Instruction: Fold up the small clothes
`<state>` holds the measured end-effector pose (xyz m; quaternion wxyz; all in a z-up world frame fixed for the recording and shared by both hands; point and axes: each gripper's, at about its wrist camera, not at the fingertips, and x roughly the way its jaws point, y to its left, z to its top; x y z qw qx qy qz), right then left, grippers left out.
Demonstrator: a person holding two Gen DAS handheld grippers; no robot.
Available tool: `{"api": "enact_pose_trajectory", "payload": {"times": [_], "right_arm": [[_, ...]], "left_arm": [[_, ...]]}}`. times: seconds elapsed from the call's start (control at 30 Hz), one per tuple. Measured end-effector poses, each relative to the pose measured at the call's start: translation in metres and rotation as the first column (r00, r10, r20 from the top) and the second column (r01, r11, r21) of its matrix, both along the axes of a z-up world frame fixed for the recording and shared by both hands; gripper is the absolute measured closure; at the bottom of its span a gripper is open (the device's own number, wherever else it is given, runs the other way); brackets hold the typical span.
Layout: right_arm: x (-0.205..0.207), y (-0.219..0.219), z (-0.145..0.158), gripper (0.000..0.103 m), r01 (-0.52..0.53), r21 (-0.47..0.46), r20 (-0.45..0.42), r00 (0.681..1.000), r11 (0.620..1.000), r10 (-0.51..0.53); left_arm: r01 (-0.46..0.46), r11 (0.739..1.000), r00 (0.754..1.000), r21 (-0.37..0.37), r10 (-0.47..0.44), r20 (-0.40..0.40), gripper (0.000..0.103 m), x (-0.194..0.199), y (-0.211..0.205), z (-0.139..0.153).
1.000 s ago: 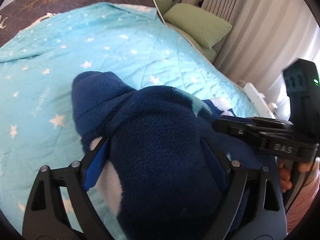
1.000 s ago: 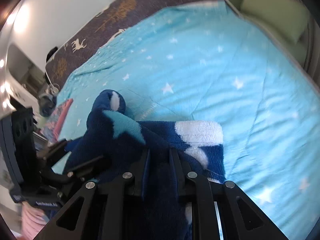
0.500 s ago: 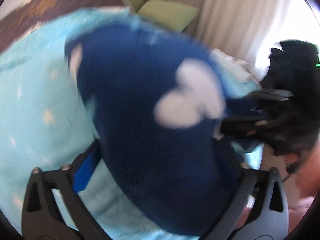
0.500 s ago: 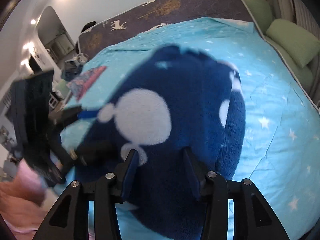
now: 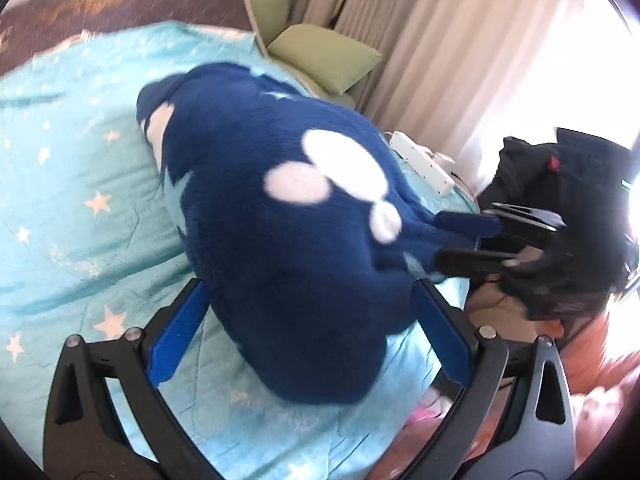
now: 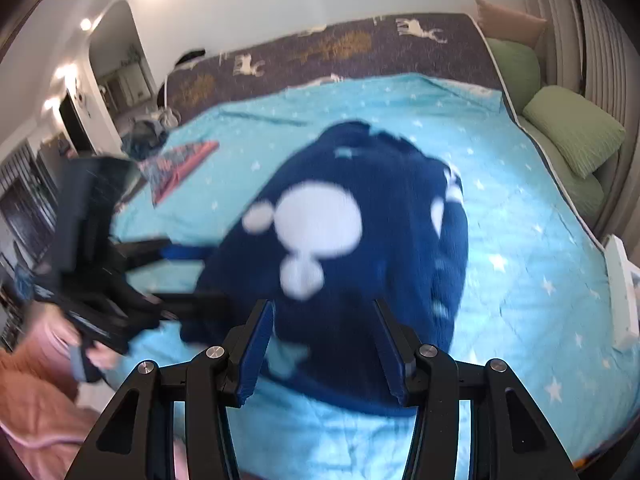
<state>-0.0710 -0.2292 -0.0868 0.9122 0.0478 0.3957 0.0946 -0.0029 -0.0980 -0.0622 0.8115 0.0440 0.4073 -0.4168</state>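
A dark blue fleece garment (image 5: 288,200) with white blobs lies bunched on the light blue star bedspread (image 5: 72,184); it also shows in the right wrist view (image 6: 360,240). My left gripper (image 5: 308,312) is open, its blue-padded fingers either side of the garment's near edge. My right gripper (image 6: 324,344) is open too, just in front of the garment. In the left wrist view the right gripper (image 5: 472,240) reaches in from the right with garment cloth by its tips. In the right wrist view the left gripper (image 6: 188,276) comes in from the left.
Green pillows (image 6: 572,128) lie along the bed's right side by the curtains (image 5: 432,40). A white power strip (image 5: 420,164) sits at the bed edge. A folded patterned cloth (image 6: 180,164) lies at the far left of the bed. A dark deer-print cover (image 6: 328,48) spans the head.
Both grippers have opened and pulled back from the garment. The garment went from held up and bunched to flipped over and lying on the bed, white blobs facing up.
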Motion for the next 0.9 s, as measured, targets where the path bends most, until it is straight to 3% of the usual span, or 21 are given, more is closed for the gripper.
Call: {"api": "enact_pose_trajectory", "payload": {"times": [0.03, 0.1, 0.13, 0.17, 0.2, 0.27, 0.33, 0.43, 0.5, 0.57, 0.6, 0.7, 0.9], "right_arm": [[0.001, 0.0, -0.006, 0.052, 0.005, -0.011, -0.025, 1.0, 1.0, -0.006], [0.006, -0.001, -0.035, 0.052, 0.023, -0.01, -0.108, 0.994, 1.0, -0.023], [0.01, -0.002, -0.049, 0.052, 0.031, -0.007, -0.119, 0.992, 0.999, -0.032], [0.013, 0.001, -0.058, 0.051, 0.04, -0.019, -0.115, 0.993, 0.999, -0.042], [0.013, 0.005, -0.061, 0.05, 0.045, -0.05, -0.106, 0.993, 0.998, -0.05], [0.008, 0.014, -0.052, 0.046, 0.029, -0.097, -0.081, 0.996, 0.995, -0.037], [0.002, 0.012, -0.043, 0.044, -0.005, -0.078, -0.075, 0.997, 0.997, 0.0], [-0.007, -0.014, -0.015, 0.041, -0.024, 0.043, -0.027, 0.999, 0.999, 0.025], [-0.01, -0.036, 0.004, 0.015, -0.01, 0.12, 0.059, 0.998, 0.993, 0.003], [-0.006, -0.06, 0.018, 0.006, 0.004, 0.189, 0.112, 0.993, 0.982, -0.025], [0.003, -0.072, 0.019, 0.0, 0.004, 0.22, 0.102, 0.994, 0.975, -0.027], [0.04, -0.097, 0.007, 0.0, 0.033, 0.294, -0.008, 0.999, 0.955, -0.032], [0.097, -0.113, -0.036, 0.0, 0.064, 0.478, -0.17, 0.985, 0.876, 0.021]], "left_arm": [[0.002, 0.998, 0.999, 0.065, -0.005, 0.04, 0.003, -0.005, -0.007, -0.008], [-0.022, 0.983, 0.999, 0.181, 0.016, 0.036, 0.001, -0.001, -0.015, -0.034], [-0.024, 0.982, 0.999, 0.186, 0.028, -0.022, 0.0, 0.006, -0.018, -0.051], [-0.023, 0.99, 0.993, 0.142, 0.04, -0.113, 0.0, 0.015, -0.015, -0.064], [-0.043, 0.994, 0.988, 0.103, 0.058, -0.141, 0.0, 0.02, -0.011, -0.067], [-0.033, 0.995, 0.993, 0.097, 0.044, -0.11, 0.001, 0.018, -0.01, -0.056], [-0.007, 0.994, 0.998, 0.105, 0.013, -0.06, 0.002, 0.012, -0.008, -0.042], [0.022, 0.996, 0.999, 0.087, -0.026, 0.041, 0.002, -0.001, 0.0, -0.012], [0.028, 0.998, 0.997, 0.053, -0.031, 0.064, 0.002, 0.005, 0.006, -0.001], [0.02, 1.0, 0.998, 0.003, -0.02, 0.053, 0.002, 0.018, 0.012, 0.012], [0.003, 1.0, 0.999, -0.009, -0.003, 0.047, 0.002, 0.026, 0.013, 0.014], [-0.093, 0.996, 0.996, 0.008, 0.093, -0.003, 0.002, 0.066, 0.007, 0.013], [-0.128, 0.988, 0.963, -0.092, 0.101, -0.249, 0.002, 0.12, 0.007, -0.019]]}}
